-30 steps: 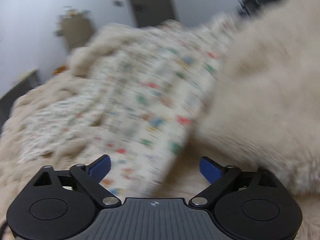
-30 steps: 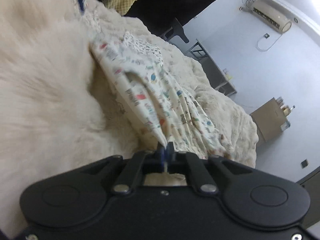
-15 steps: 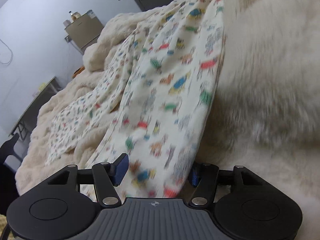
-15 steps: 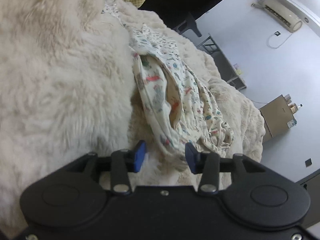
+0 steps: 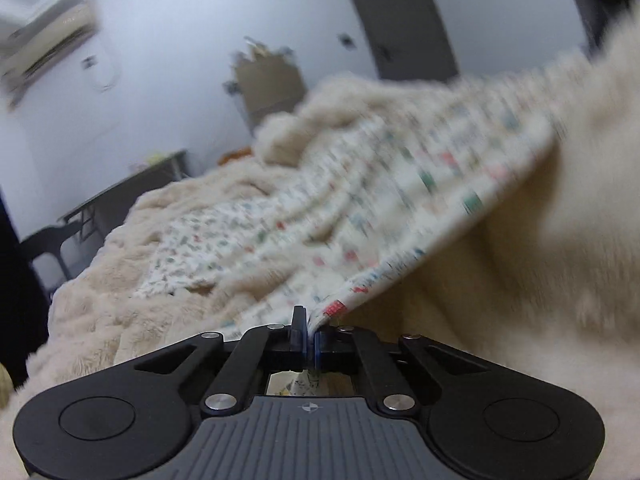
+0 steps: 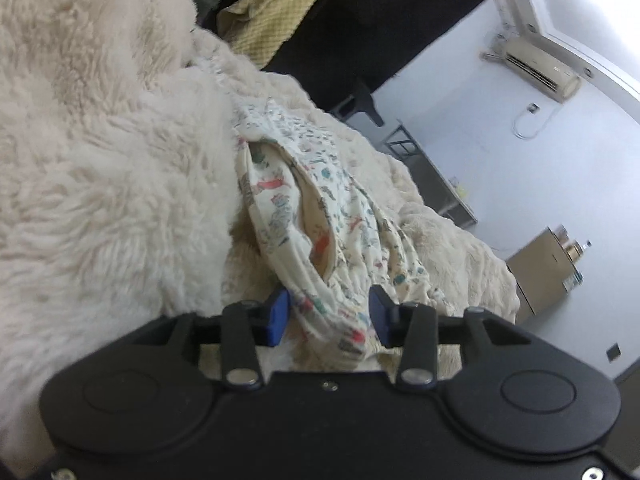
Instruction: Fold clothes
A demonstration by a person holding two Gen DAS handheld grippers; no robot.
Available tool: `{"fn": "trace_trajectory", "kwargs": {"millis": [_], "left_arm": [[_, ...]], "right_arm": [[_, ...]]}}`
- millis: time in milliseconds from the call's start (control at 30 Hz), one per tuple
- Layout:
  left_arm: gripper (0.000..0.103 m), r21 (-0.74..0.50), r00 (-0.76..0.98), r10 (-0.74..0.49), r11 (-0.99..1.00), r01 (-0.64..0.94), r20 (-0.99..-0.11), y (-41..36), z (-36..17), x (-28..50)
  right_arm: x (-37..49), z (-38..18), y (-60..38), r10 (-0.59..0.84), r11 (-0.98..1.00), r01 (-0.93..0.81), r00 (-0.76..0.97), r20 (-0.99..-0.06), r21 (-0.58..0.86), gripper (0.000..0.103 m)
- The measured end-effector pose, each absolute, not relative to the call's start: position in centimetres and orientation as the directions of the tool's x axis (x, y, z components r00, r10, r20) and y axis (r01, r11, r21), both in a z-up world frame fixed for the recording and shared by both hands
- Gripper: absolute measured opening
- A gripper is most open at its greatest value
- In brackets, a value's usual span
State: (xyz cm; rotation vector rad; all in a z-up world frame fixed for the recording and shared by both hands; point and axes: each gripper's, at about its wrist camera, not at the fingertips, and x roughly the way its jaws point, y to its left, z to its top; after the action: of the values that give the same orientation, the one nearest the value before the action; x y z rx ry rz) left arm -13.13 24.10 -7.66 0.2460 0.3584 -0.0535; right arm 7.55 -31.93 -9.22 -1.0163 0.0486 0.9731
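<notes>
The left tongs (image 5: 308, 334) are clamped tight on the edge of the printed garment (image 5: 400, 200), a cream cloth dotted with small coloured figures; their jaws have just closed on that hem, and the fabric rises taut from the pads toward the upper right, blurred in the left wrist view. The right tongs (image 6: 328, 314) stand partly apart, having just narrowed, with a bunched fold of the same printed garment (image 6: 320, 240) lying between the blue pads (image 6: 279, 316); whether the pads press on it I cannot tell, since a little gap shows on each side. The garment lies crumpled along the middle of the bed, on a cream plush blanket (image 6: 460, 252) that covers it to its far edge. A fluffy white fleece (image 6: 100, 168) rises close beside the garment. Beyond the bed stand a cardboard box (image 6: 548, 268) and a wall air conditioner (image 6: 540, 68).
</notes>
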Motion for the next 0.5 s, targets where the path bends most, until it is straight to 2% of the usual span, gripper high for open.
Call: {"fn": "trace_trajectory", "kwargs": {"millis": [33, 100, 233, 333, 467, 500], "left_arm": [[0.001, 0.199, 0.942, -0.007, 0.977, 0.079, -0.337, 24.5, -7.1, -13.1], [0.001, 0.112, 0.958, 0.012, 0.993, 0.021, -0.285, 25.5, -5.1, -12.6], [0.001, 0.014, 0.972, 0.083, 0.997, -0.082, -0.219, 26.7, -0.8, -9.2], [0.001, 0.017, 0.97, 0.124, 0.992, -0.124, -0.21, 27.1, 2.4, -4.6], [0.002, -0.038, 0.952, 0.173, 0.981, -0.189, -0.254, 29.0, 6.2, 5.6], [0.007, -0.042, 0.948, 0.179, 0.98, -0.197, -0.264, 29.4, 6.4, 6.8]], "right_arm": [[7.9, -9.0, -31.5, 0.65, 0.119, -0.729, 0.57, -0.502, -0.674, 0.003], [8.7, -7.6, -30.9, 0.649, 0.08, -0.766, 0.526, -0.55, -0.638, 0.003], [10.3, -2.9, -31.6, 0.745, 0.161, -0.808, 0.476, -0.467, -0.567, 0.002], [12.9, -0.4, -31.9, 0.79, 0.222, -0.828, 0.462, -0.403, -0.514, 0.002], [20.5, 2.7, -31.9, 0.817, 0.349, -0.857, 0.476, -0.326, -0.379, 0.002], [23.1, 2.9, -31.6, 0.808, 0.385, -0.859, 0.49, -0.327, -0.336, 0.002]]}}
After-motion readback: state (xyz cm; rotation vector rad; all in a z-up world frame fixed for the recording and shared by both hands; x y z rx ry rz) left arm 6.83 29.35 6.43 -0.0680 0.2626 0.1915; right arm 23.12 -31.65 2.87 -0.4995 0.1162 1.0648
